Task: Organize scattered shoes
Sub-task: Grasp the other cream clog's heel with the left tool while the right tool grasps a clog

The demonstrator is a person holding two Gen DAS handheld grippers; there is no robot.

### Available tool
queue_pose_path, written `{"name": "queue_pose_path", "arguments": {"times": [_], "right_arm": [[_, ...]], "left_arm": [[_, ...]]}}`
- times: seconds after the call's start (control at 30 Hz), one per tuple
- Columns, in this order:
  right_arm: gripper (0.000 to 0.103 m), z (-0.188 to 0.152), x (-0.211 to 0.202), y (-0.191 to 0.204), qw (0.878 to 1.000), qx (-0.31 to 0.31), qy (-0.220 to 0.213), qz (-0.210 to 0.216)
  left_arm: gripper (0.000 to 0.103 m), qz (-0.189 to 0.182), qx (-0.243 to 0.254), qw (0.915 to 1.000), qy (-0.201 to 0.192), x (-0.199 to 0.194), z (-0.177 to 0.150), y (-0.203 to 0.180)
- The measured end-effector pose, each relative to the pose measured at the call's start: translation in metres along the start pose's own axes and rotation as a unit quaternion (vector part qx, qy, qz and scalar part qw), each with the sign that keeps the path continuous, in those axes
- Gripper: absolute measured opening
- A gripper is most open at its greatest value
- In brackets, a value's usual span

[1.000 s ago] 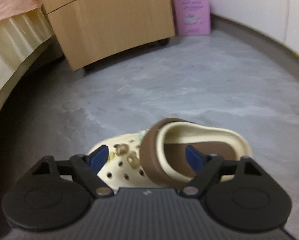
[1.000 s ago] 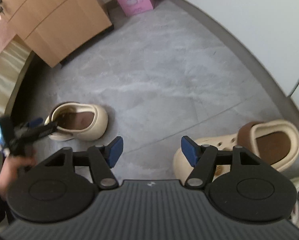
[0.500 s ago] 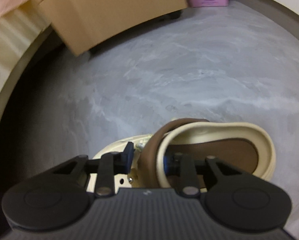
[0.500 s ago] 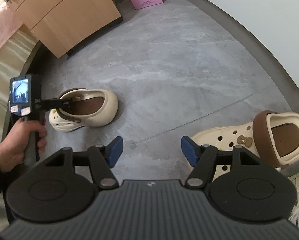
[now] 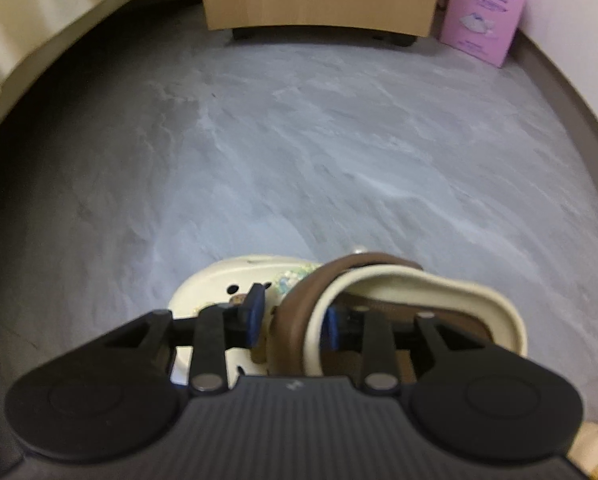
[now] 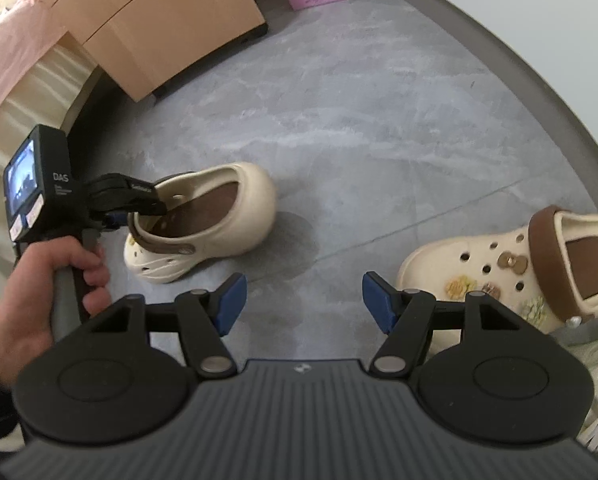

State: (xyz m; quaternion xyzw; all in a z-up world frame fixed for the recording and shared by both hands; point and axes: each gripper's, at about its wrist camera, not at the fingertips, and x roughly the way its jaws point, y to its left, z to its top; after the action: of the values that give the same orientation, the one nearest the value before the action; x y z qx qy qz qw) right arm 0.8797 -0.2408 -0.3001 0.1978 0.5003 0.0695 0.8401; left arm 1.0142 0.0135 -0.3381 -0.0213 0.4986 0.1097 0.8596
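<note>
Your left gripper (image 5: 291, 320) is clamped on the cream clog (image 6: 203, 220), one pad outside and one inside the collar, pinching the rim and brown strap together; the jaws have just been closing and easing slightly. The clog has a brown insole, vent holes and small charms, and hangs tilted, toe down, heel raised off the grey floor (image 6: 379, 120). Your right gripper (image 6: 301, 304) stands open over bare floor. The matching clog (image 6: 511, 268) lies at the right. In the left view the held clog's toe is hidden behind the gripper.
</note>
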Motion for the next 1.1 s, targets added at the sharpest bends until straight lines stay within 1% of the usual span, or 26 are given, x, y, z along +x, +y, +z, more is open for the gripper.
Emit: {"name": "queue_pose_path", "arguments": {"times": [0.07, 0.13, 0.2, 0.23, 0.27, 0.3, 0.33, 0.4, 0.47, 0.5, 0.53, 0.57, 0.6, 0.63, 0.67, 0.73, 0.77, 0.8, 0.9, 0.93, 0.97, 1.0, 1.03, 1.1], "right_arm": [[0.067, -0.005, -0.001, 0.0, 1.0, -0.001, -0.001, -0.003], [0.067, -0.008, 0.0, 0.0, 1.0, -0.002, 0.002, -0.007], [0.067, -0.013, 0.005, -0.001, 1.0, -0.003, 0.015, -0.013], [0.067, -0.014, 0.006, 0.0, 1.0, -0.003, 0.016, -0.013], [0.067, -0.015, 0.007, 0.0, 1.0, -0.001, 0.021, -0.014], [0.067, -0.016, 0.009, 0.001, 1.0, 0.0, 0.027, -0.008], [0.067, -0.016, 0.01, 0.002, 1.0, -0.001, 0.028, -0.003], [0.067, -0.016, 0.011, 0.008, 1.0, -0.012, 0.026, 0.004], [0.067, -0.016, 0.011, 0.015, 0.999, -0.025, 0.025, 0.011], [0.067, -0.016, 0.013, 0.019, 0.999, -0.028, 0.025, 0.013], [0.067, -0.016, 0.014, 0.02, 0.999, -0.028, 0.026, 0.014], [0.067, -0.015, 0.015, 0.023, 0.999, -0.027, 0.027, 0.019], [0.067, -0.015, 0.017, 0.026, 0.999, -0.026, 0.028, 0.026], [0.067, -0.015, 0.018, 0.027, 0.999, -0.026, 0.028, 0.032], [0.067, -0.014, 0.02, 0.035, 0.998, -0.04, 0.025, 0.041], [0.067, -0.012, 0.022, 0.044, 0.997, -0.058, 0.022, 0.044], [0.067, -0.006, 0.025, 0.056, 0.996, -0.079, 0.02, 0.045], [0.064, -0.002, 0.028, 0.065, 0.994, -0.094, 0.021, 0.045], [0.059, 0.016, 0.041, 0.097, 0.987, -0.151, 0.018, 0.049], [0.055, 0.024, 0.047, 0.109, 0.984, -0.168, 0.014, 0.052], [0.05, 0.032, 0.054, 0.117, 0.985, -0.161, 0.012, 0.053], [0.038, 0.041, 0.061, 0.125, 0.987, -0.149, 0.011, 0.053], [0.029, 0.049, 0.068, 0.132, 0.989, -0.136, 0.01, 0.053], [0.027, 0.056, 0.083, 0.143, 0.992, -0.111, 0.01, 0.053]], "left_arm": [[0.036, 0.0, 0.009, 0.9998, -0.017, -0.002, -0.01, -0.007], [0.039, -0.01, 0.028, 0.9991, -0.03, -0.002, -0.019, -0.015], [0.042, -0.017, 0.046, 0.9979, -0.042, 0.0, -0.022, -0.021], [0.049, -0.023, 0.045, 0.9976, -0.047, 0.0, -0.023, -0.021], [0.054, -0.032, 0.044, 0.9972, -0.051, -0.001, -0.023, -0.021], [0.062, -0.044, 0.046, 0.9965, -0.053, -0.003, -0.024, -0.019], [0.07, -0.049, 0.052, 0.996, -0.054, -0.007, -0.024, -0.018], [0.079, -0.059, 0.064, 0.9945, -0.057, -0.015, -0.026, -0.014], [0.082, -0.081, 0.072, 0.9916, -0.071, -0.026, -0.029, -0.005], [0.084, -0.1, 0.075, 0.989, -0.079, -0.034, -0.031, 0.003], [0.088, -0.112, 0.076, 0.9873, -0.083, -0.038, -0.032, 0.009], [0.092, -0.132, 0.08, 0.9838, -0.091, -0.045, -0.034, 0.021], [0.092, -0.149, 0.085, 0.9803, -0.097, -0.049, -0.036, 0.031], [0.092, -0.155, 0.087, 0.9791, -0.098, -0.05, -0.037, 0.037], [0.092, -0.162, 0.087, 0.9781, -0.098, -0.052, -0.04, 0.052], [0.092, -0.159, 0.074, 0.9803, -0.091, -0.05, -0.046, 0.076], [0.092, -0.157, 0.07, 0.9812, -0.087, -0.049, -0.048, 0.083], [0.092, -0.155, 0.059, 0.983, -0.079, -0.047, -0.053, 0.1], [0.092, -0.156, 0.034, 0.985, -0.065, -0.042, -0.064, 0.131], [0.092, -0.155, 0.026, 0.9858, -0.058, -0.041, -0.066, 0.14], [0.092, -0.156, 0.023, 0.9862, -0.052, -0.04, -0.068, 0.146], [0.092, -0.157, 0.023, 0.9863, -0.044, -0.039, -0.072, 0.154], [0.092, -0.159, 0.027, 0.986, -0.041, -0.04, -0.075, 0.158], [0.092, -0.158, 0.035, 0.986, -0.041, -0.04, -0.077, 0.163]]}}
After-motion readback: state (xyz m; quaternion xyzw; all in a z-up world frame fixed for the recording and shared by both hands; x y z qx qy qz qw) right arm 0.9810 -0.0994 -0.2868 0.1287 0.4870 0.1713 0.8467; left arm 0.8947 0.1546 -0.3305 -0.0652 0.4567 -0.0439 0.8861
